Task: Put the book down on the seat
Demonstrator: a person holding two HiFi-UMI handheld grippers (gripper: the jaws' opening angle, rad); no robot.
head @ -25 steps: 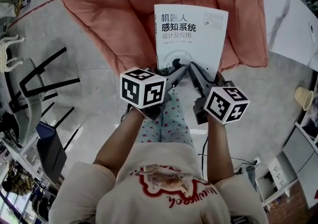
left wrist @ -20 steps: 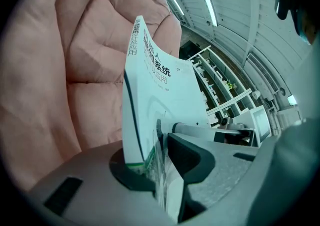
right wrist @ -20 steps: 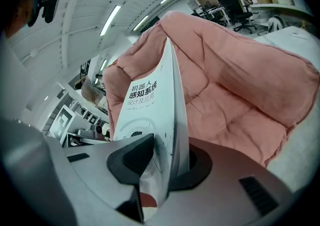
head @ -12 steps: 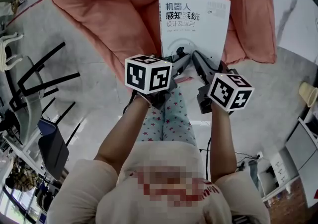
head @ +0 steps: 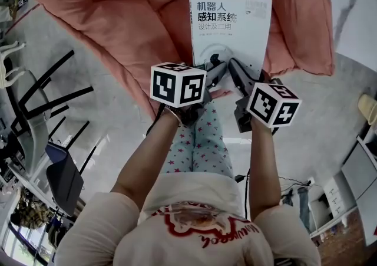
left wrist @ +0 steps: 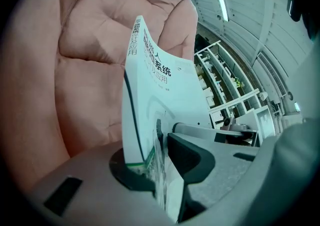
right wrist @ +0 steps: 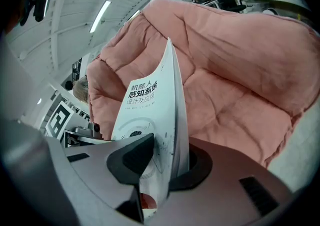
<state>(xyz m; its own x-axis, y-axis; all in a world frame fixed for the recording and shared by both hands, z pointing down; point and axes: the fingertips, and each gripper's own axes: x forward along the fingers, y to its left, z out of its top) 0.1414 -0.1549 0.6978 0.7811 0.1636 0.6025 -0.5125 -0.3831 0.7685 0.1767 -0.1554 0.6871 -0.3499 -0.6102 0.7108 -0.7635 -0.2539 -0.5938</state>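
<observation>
A white book (head: pixel 231 26) with dark printed characters on its cover hangs face up over the pink cushioned seat (head: pixel 135 17). Both grippers clamp its near edge. My left gripper (head: pixel 213 76) is shut on the book's lower left part, and the book (left wrist: pixel 150 99) stands edge-on between its jaws. My right gripper (head: pixel 235 73) is shut on the lower right part, where the book (right wrist: pixel 160 115) again runs edge-on between the jaws. The seat (right wrist: pixel 235 69) fills the space behind the book.
Grey floor (head: pixel 88 99) lies around the seat. A black chair frame (head: pixel 41 97) stands at the left. A paper cup (head: pixel 368 108) sits at the right edge beside white furniture (head: pixel 359 176). The person's legs and arms fill the lower middle.
The book and both grippers have shifted slightly up and to the right in the head view, further over the pink seat. The grip on the book is unchanged.
</observation>
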